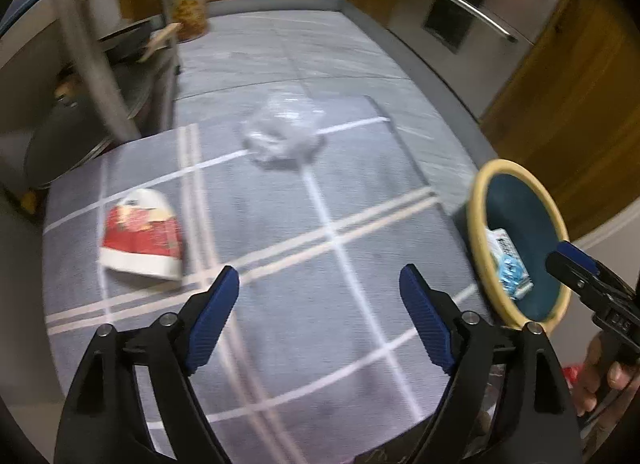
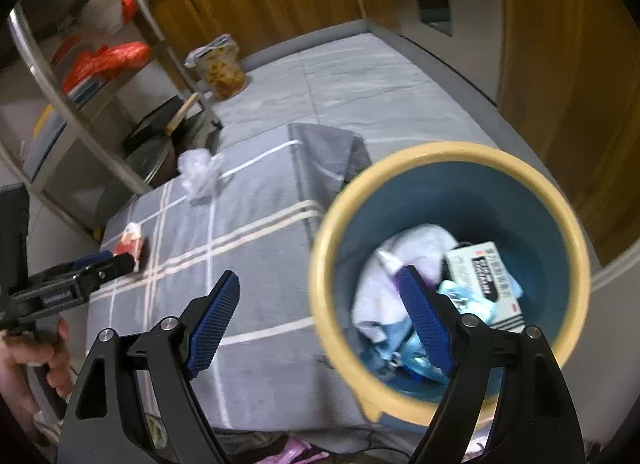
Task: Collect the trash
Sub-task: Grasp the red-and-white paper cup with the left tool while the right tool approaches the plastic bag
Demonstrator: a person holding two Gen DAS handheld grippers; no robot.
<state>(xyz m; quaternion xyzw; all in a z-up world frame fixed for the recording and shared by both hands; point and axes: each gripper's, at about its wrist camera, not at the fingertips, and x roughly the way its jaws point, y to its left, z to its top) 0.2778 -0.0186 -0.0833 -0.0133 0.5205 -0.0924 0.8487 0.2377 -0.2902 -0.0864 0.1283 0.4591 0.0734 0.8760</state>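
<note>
Left tongs agape, clear cloth to carton

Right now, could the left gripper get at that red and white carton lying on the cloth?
Probably yes. The left gripper has open, empty jaws, and the red and white carton lies uncovered on the checked cloth, nothing between them.

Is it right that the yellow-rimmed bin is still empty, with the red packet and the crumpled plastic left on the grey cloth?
Not quite: the bin is not empty. The right wrist view shows a white box and wrappers inside. The red packet and crumpled plastic do lie on the cloth.
</note>
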